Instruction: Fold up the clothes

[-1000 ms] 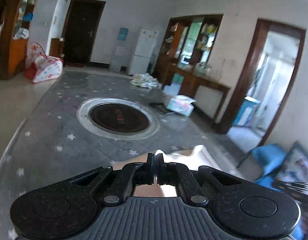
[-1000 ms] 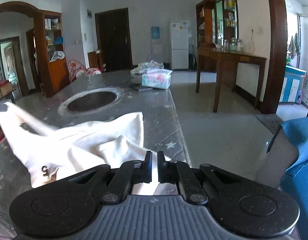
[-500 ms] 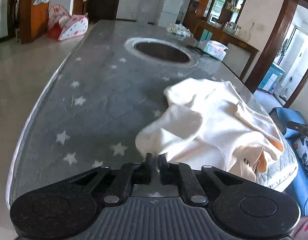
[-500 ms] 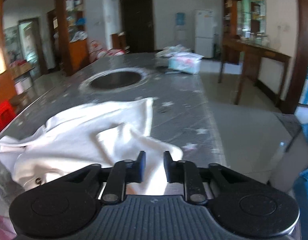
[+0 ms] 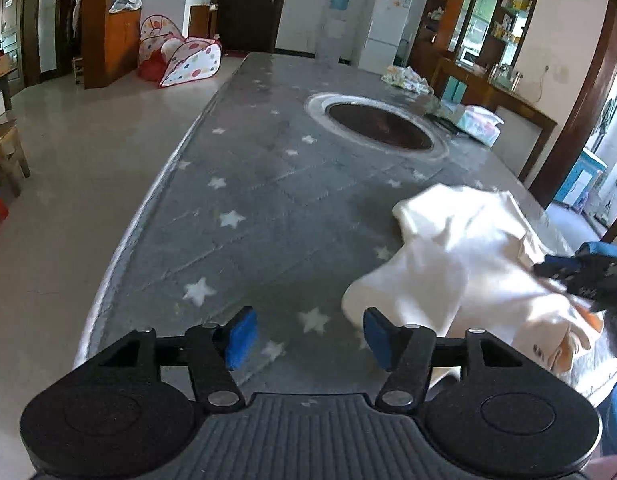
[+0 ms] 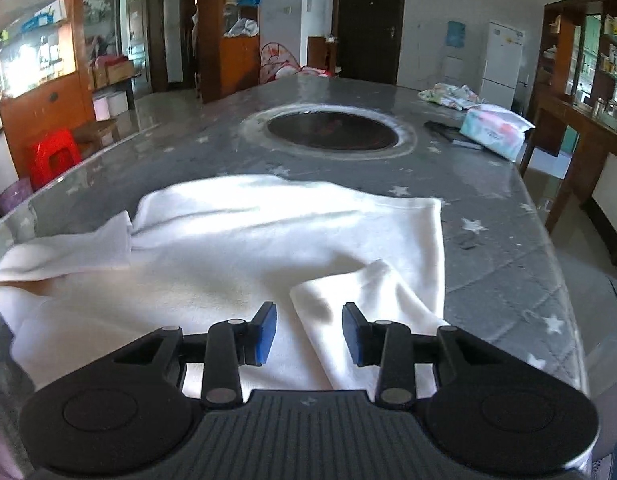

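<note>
A cream-white garment (image 6: 244,248) lies loosely spread on the near end of a grey star-patterned table (image 6: 488,216), with one sleeve (image 6: 356,304) folded over towards me. My right gripper (image 6: 308,332) is open just above that sleeve, holding nothing. In the left wrist view the garment (image 5: 460,264) lies to the right. My left gripper (image 5: 306,336) is open and empty over bare table, left of the garment's near edge. The right gripper (image 5: 588,280) shows at the far right over the cloth.
A dark round inset (image 6: 332,132) sits in the table's middle. A tissue pack (image 6: 494,130) and a crumpled cloth (image 6: 448,94) lie at the far right. The table's left edge (image 5: 120,248) drops to the floor. A red stool (image 6: 54,158) stands left.
Both grippers have opened and let go of the garment, which now lies on the table. The left gripper has moved left, off the cloth.
</note>
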{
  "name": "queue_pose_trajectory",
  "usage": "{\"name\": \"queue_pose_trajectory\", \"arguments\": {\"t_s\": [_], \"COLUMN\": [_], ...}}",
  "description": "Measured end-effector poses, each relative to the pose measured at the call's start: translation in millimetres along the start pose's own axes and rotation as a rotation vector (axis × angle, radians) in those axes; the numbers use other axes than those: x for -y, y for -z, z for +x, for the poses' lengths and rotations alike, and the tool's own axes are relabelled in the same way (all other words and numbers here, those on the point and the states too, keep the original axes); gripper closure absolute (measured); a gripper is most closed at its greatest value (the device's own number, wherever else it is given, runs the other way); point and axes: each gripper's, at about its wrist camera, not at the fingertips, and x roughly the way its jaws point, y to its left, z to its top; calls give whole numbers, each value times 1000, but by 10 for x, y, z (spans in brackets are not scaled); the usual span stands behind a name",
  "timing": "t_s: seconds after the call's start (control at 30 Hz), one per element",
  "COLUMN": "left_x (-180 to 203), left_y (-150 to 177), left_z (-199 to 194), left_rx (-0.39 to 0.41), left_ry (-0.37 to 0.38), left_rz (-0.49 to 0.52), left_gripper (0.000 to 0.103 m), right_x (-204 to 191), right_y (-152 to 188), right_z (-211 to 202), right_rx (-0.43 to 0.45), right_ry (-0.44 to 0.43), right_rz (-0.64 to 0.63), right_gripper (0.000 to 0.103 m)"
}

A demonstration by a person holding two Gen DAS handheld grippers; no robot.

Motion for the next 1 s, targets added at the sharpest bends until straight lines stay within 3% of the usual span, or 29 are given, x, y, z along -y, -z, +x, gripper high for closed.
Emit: {"name": "queue_pose_trajectory", "arguments": {"t_s": [0.07,0.17,0.33,0.53,0.63,0.8,0.83,0.9,0.97,1.0], "left_x": [78,244,547,751,795,855,874,911,937,949], "left_y": [-83,-222,-457,-724,-799,-815,-818,-823,-832,-833], "left_z": [80,243,600,1132,1388,1642,1658,1679,1670,1645], "left_rx": [6,9,13,-18,-48,-77,-71,-61,-49,-33], "left_ry": [23,63,97,95,71,56,59,72,95,101], "left_rz": [10,24,68,75,64,66,75,94,91,86], "left_gripper": [38,38,38,38,38,41,44,70,87,88], "right_x": [0,78,338,734,816,635,588,492,414,384], "right_y": [12,48,90,235,302,345,345,345,360,373], "right_z": [72,56,-234,-624,-758,-866,-852,-793,-711,-668], "right_rx": [-10,4,58,51,56,111,112,103,81,67], "right_ry": [21,60,200,367,376,308,285,236,204,193], "right_rz": [-8,0,52,129,170,137,126,113,107,106], "right_gripper": [74,97,100,98,96,73,69,67,66,66]}}
